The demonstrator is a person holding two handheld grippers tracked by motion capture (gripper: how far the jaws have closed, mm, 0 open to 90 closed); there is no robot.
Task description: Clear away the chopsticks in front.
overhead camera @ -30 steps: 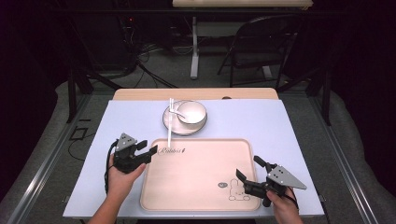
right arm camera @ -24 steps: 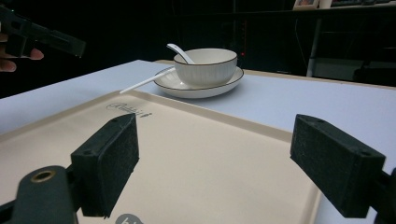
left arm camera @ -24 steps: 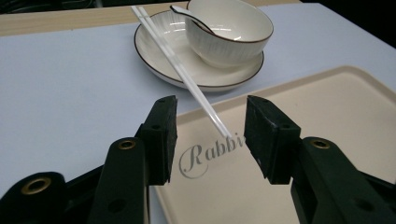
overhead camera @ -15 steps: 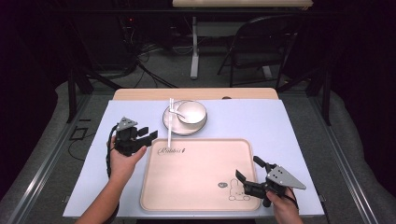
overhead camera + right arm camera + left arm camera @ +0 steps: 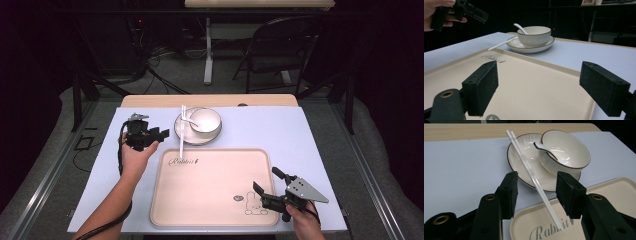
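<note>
From above, the left gripper [image 5: 159, 133] is held up in the person's left hand [image 5: 134, 155] over the pale blue table [image 5: 320, 135], just left of the plate [image 5: 200, 136] and pointing toward it, its jaws part-way apart with nothing between them. The chopsticks [image 5: 182, 131] lie as a close pair with their far ends on the plate's left edge and their near tips out over the tray [image 5: 210, 195], so their long axis runs roughly away from the person, crosswise to the gripper's line of approach. The bowl [image 5: 205, 120] sits on the plate with a spoon [image 5: 189, 116] in it. The right gripper [image 5: 267, 181] rests low at the tray's near right corner, jaws wide and holding nothing, well apart from the chopsticks; the left one is plainly the nearer. In the left gripper view the chopsticks [image 5: 531, 173] run on a slant between the two black jaws and a little beyond them, clear of both pads, so I'd judge a short reach forward and down would set the pads either side of the pair. In the right gripper view the bowl [image 5: 534, 34] and chopsticks [image 5: 501, 44] sit far across the tray [image 5: 529, 82], with the left gripper [image 5: 471, 11] raised at the upper left
</note>
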